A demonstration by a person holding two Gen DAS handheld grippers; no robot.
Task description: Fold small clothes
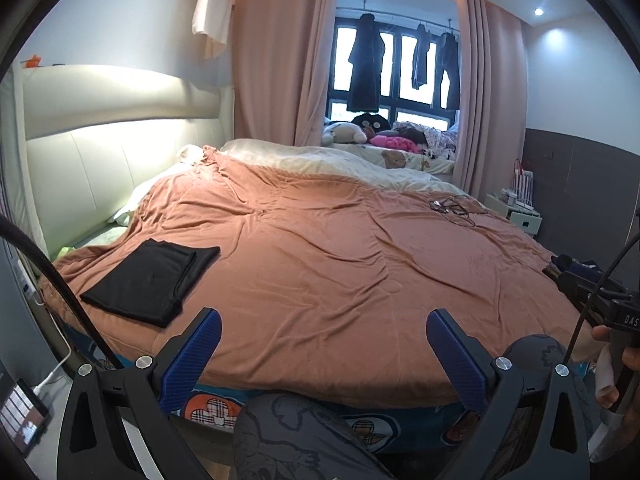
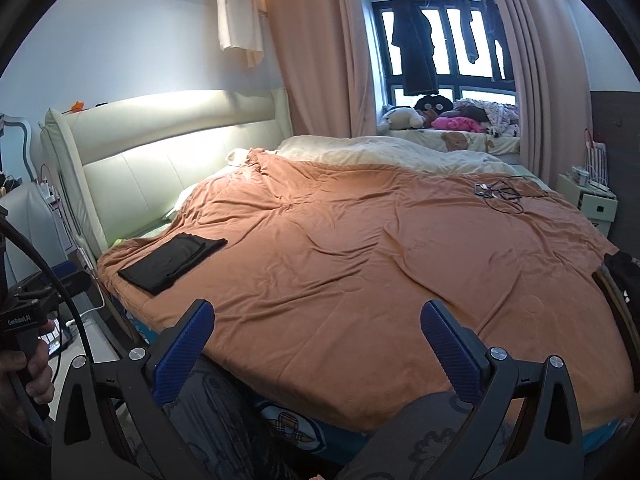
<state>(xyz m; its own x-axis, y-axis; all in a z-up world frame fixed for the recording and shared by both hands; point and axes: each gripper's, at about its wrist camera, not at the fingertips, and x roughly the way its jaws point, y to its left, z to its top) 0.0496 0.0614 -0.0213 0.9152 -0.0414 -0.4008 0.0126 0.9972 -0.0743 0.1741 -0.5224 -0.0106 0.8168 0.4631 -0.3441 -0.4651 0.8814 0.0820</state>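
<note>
Two hand-held tools hover over the near edge of a wide bed [image 1: 320, 248], each with its blue-padded fingers spread wide apart and gripping nothing: the left tool [image 1: 323, 354] in the left wrist view, the right tool [image 2: 316, 344] in the right wrist view. A folded black garment [image 1: 154, 280] lies flat on the rust-coloured blanket [image 2: 360, 248] near the bed's left corner, close to the padded cream headboard [image 1: 120, 148] and well apart from both tools. A tangle of dark cables [image 2: 502, 192] rests on the blanket toward the far right side, and a cream duvet [image 2: 380, 152] covers the far part of the bed. At the bed's right edge a small heap of dark clothing [image 1: 568, 264] shows beside the right tool's black body, which a hand [image 1: 616, 360] grips at the frame's margin. The person's knees, in grey patterned trousers [image 1: 288, 436], press against the bed's near side. Pink curtains [image 1: 272, 60] frame a window [image 1: 396, 64] where dark garments hang, with soft toys [image 2: 404, 118] piled on the sill below
</note>
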